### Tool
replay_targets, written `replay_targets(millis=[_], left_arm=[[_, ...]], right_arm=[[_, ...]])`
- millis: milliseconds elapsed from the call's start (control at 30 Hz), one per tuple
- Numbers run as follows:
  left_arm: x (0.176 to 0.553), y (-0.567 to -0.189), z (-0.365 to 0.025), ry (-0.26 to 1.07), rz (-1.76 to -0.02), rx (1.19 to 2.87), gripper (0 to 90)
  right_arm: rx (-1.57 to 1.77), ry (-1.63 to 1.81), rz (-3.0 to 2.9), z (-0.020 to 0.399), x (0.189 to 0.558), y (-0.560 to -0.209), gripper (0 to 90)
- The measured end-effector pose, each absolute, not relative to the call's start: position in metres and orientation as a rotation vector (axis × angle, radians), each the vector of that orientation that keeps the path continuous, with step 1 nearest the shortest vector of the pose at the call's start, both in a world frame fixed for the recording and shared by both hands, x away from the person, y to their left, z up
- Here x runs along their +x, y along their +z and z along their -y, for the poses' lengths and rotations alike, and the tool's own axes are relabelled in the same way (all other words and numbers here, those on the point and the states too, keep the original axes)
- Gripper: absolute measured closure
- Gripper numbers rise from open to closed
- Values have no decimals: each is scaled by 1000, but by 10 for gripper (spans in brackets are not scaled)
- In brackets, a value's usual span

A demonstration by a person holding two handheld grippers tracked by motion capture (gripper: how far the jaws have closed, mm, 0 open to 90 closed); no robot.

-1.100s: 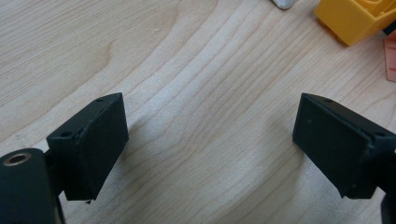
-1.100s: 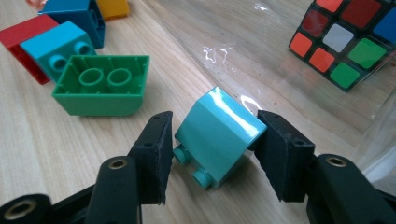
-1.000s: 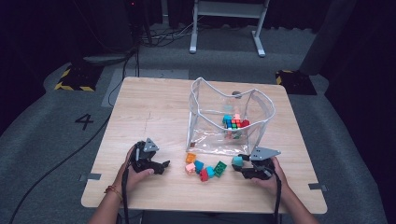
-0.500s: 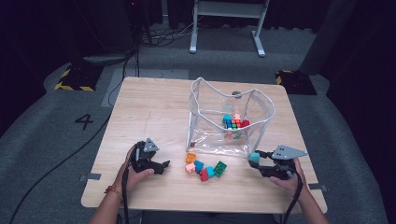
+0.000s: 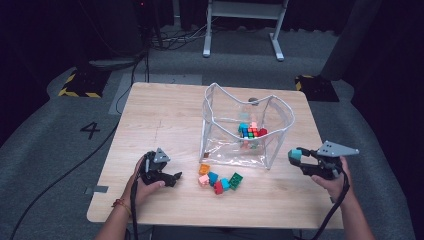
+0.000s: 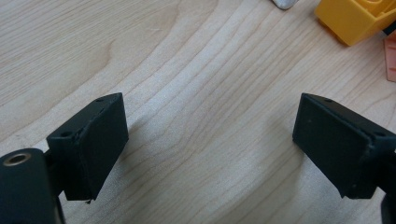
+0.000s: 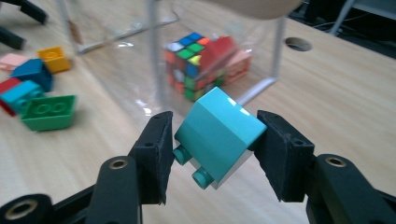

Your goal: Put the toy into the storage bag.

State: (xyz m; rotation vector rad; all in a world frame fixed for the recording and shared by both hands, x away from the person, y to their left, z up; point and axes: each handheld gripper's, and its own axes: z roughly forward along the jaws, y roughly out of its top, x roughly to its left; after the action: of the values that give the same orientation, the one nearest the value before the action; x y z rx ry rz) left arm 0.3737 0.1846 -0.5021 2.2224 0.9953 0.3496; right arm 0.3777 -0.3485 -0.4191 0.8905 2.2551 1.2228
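Lower left of the high view: the left gripper (image 5: 172, 177) is resting on the wooden table (image 5: 165, 110), its jaws spread with nothing between them, unchanged over the last second. Lower centre: the loose bricks are lying in a cluster, among them an orange brick (image 5: 204, 169) and a green brick (image 5: 235, 180), just in front of the clear bag (image 5: 215, 135). Centre: the bag is already holding a puzzle cube (image 5: 248, 131) and further bricks. Right of centre: the right gripper (image 5: 300, 159) is pinching a teal brick (image 5: 296, 154); it has just been lifting away from the cluster toward the frame's right edge. The brick appears to be travelling to the bag's open top.
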Motion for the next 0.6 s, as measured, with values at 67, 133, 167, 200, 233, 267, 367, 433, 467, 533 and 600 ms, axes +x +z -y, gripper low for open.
replay_targets(millis=[67,133,167,200,233,267,367,433,467,533,600], left_arm=[[374,-502,-185,349,-997,2223,106],[374,-502,-185,351,-997,2223,105],[373,-502,-185,346,-1003,2223,105],[374,-502,-185,353,-993,2224,103],[374,-502,-185,353,-993,2225,103],[374,-502,-185,353,-994,2224,103],[374,-502,-184,352,-996,2224,103],[374,-502,-185,354,-995,2224,103],[374,-502,-185,354,-995,2224,103],[374,-502,-185,354,-995,2224,103],[374,-502,-185,354,-995,2224,103]], right_arm=[[902,1199,-2237,355,389,-411,480],[932,1200,-2182,362,406,-396,480],[932,1200,-2182,362,406,-396,480],[954,1215,-2162,366,419,-387,480],[959,1219,-2155,366,422,-384,480],[959,1219,-2155,366,422,-384,480],[963,1184,-2147,367,437,-369,481],[965,1190,-2137,367,444,-359,480],[966,1187,-2128,367,447,-354,480],[951,1169,-2125,365,455,-340,480],[951,1166,-2124,364,457,-336,480]])
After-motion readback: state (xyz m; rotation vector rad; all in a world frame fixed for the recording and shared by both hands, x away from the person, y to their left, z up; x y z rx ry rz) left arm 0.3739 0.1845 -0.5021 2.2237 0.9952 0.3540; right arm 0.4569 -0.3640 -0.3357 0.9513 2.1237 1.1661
